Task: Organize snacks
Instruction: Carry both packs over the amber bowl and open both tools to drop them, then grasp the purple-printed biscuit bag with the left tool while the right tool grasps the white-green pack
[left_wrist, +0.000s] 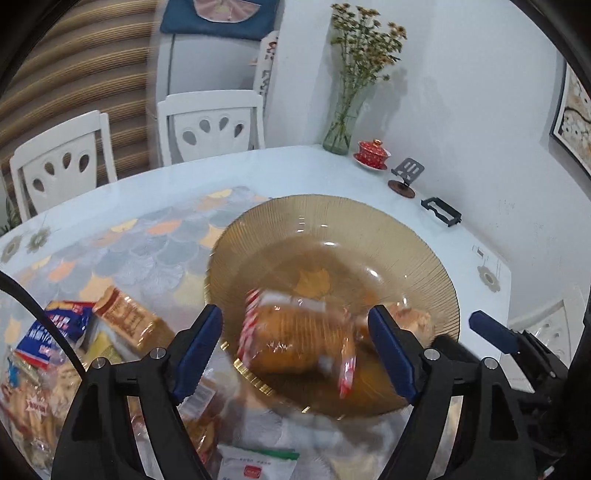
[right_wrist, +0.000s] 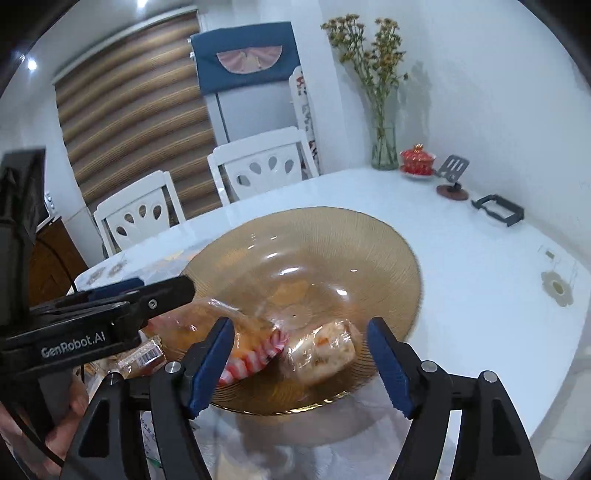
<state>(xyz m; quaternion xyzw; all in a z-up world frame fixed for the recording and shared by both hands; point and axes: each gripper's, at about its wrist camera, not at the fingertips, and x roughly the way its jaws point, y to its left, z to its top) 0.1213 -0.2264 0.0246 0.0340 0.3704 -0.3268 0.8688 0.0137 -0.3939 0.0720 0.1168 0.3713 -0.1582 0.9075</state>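
While both of my claws are hanging over the amber glass plate (left_wrist: 332, 229), neither is gripping anything: my left gripper (left_wrist: 295, 350) is standing with its blue pads spread wide, and the red-and-white striped snack packet (left_wrist: 295, 343) is lying in the plate between them, blurred, with no pad pressing on it. My right gripper (right_wrist: 301, 360) is likewise gaping, its pads apart on either side of a clear-wrapped pale snack (right_wrist: 321, 354) that is resting in the plate just beside the striped packet. The striped packet is showing a golden-brown, ridged filling through its clear film, with candy-striped sealed ends. The pale one is looking creamy with orange flecks.

Just beside the plate, on its left in the left wrist view, a heap of other snack packets (left_wrist: 74, 332) is lying on the table (left_wrist: 461, 229), among them a blue one and a tan one. The table is white and glossy with a scalloped grey and orange pattern. Beyond the plate, near the wall, a glass vase of dried flowers (left_wrist: 341, 122), a red lidded cup (left_wrist: 373, 151) and a small black stand (left_wrist: 406, 175) are sitting. Two white chairs (left_wrist: 210, 125) are standing behind the table, before a striped blind (left_wrist: 74, 92).
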